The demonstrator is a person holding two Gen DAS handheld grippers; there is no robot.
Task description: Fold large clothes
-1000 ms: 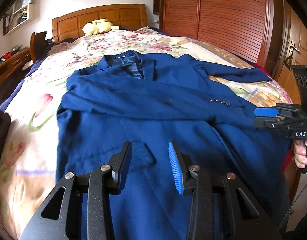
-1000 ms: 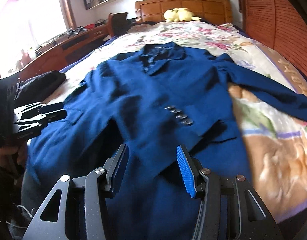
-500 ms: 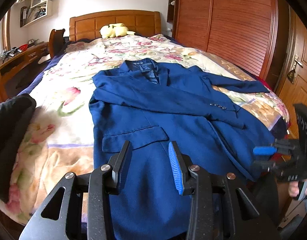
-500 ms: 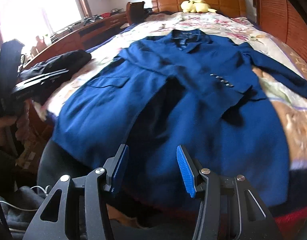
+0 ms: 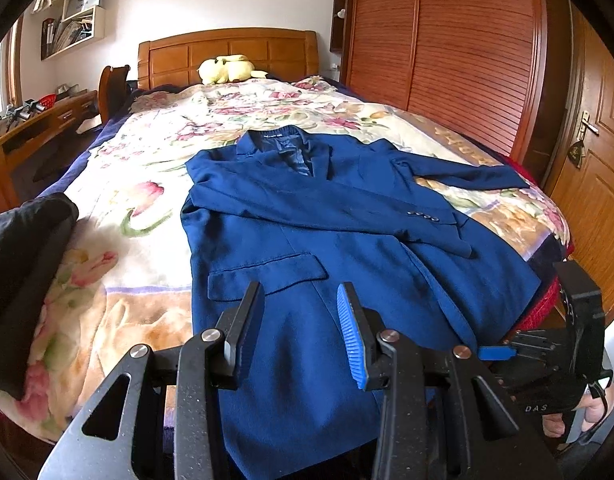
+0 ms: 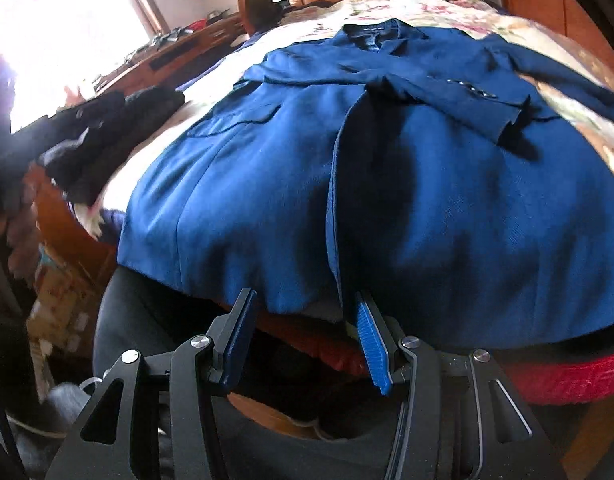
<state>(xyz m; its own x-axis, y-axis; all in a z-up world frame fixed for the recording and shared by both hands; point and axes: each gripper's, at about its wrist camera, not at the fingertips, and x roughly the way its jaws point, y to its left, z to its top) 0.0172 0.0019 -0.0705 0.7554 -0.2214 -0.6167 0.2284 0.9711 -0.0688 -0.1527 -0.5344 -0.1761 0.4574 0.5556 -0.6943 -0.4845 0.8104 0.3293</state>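
Blue pads on the left claw (image 5: 301,328) stand parted over the jacket's (image 5: 339,248) lower front, holding nothing; the right claw (image 6: 303,340), also parted and empty, hangs just off the hem at the foot of the bed (image 5: 155,152). The jacket lies flat, face up, one sleeve (image 5: 327,210) folded across the chest, the other (image 5: 467,172) flung outward. The risk, I'd say — pinching only the top flap at the hem, so the layers slide apart and the crossed sleeve slips.

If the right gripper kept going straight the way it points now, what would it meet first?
Most likely the hem of the blue jacket hanging over the foot of the bed: the open right gripper sits just short of it, aimed at the front opening. Depth is uncertain.
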